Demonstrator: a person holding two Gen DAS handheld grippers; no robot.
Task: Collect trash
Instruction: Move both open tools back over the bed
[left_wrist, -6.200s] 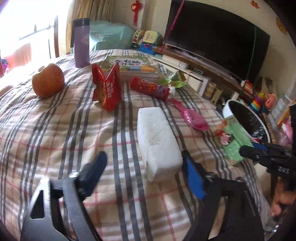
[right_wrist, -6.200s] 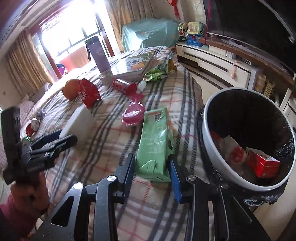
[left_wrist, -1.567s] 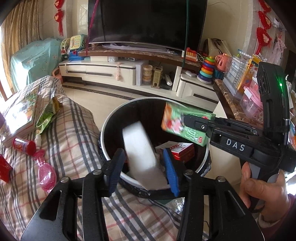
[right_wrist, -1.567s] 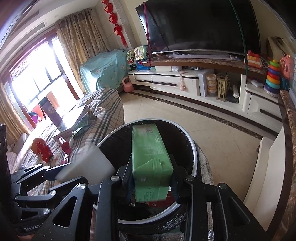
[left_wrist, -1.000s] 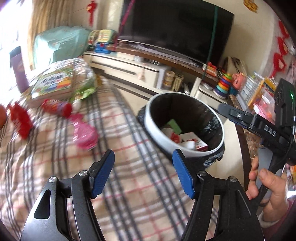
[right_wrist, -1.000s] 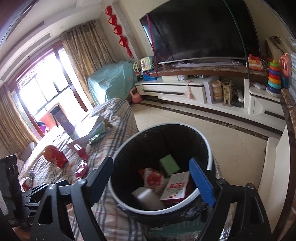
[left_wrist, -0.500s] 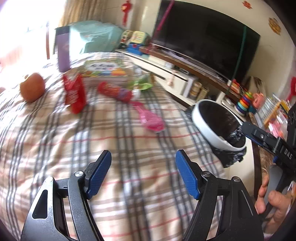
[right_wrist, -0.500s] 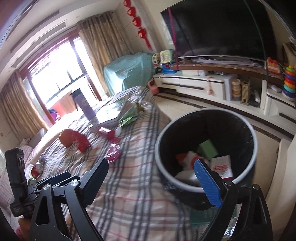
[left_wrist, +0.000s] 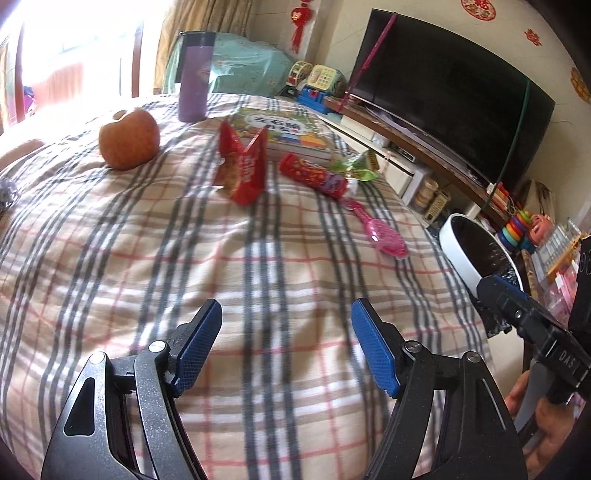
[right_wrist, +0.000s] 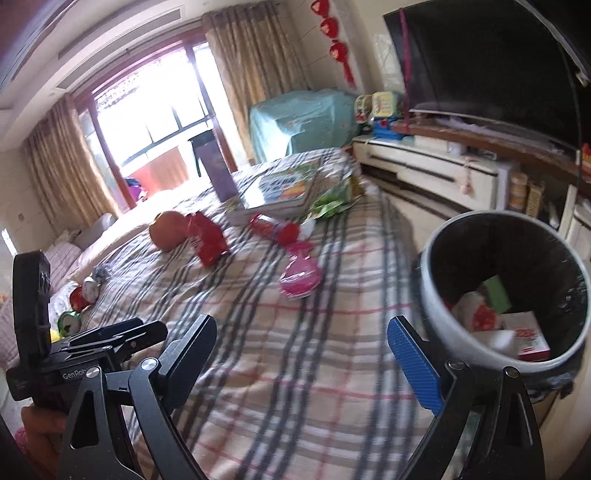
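My left gripper (left_wrist: 286, 339) is open and empty above the plaid cloth (left_wrist: 147, 258). My right gripper (right_wrist: 303, 354) is open and empty, near the cloth's edge beside the trash bin (right_wrist: 436, 306). The bin also shows in the left wrist view (left_wrist: 458, 251); it holds white, green and red packages. On the cloth lie a red snack bag (left_wrist: 242, 168), a red tube wrapper (left_wrist: 314, 177), a green wrapper (left_wrist: 356, 168) and a pink brush (left_wrist: 382, 232). They also show in the right wrist view: red bag (right_wrist: 207, 240), tube (right_wrist: 275, 229), green wrapper (right_wrist: 332, 201), brush (right_wrist: 299, 275).
An apple (left_wrist: 129, 138), a purple tumbler (left_wrist: 192, 96) and a picture book (left_wrist: 284, 129) stand at the far side of the cloth. A TV (left_wrist: 443, 92) and low cabinet (right_wrist: 443, 173) with toys lie beyond. Small items (right_wrist: 86, 291) sit at the left.
Both grippers dropped their packages, the white one and the green one, into the bin and opened. They have since swung back from the bin toward the cloth.
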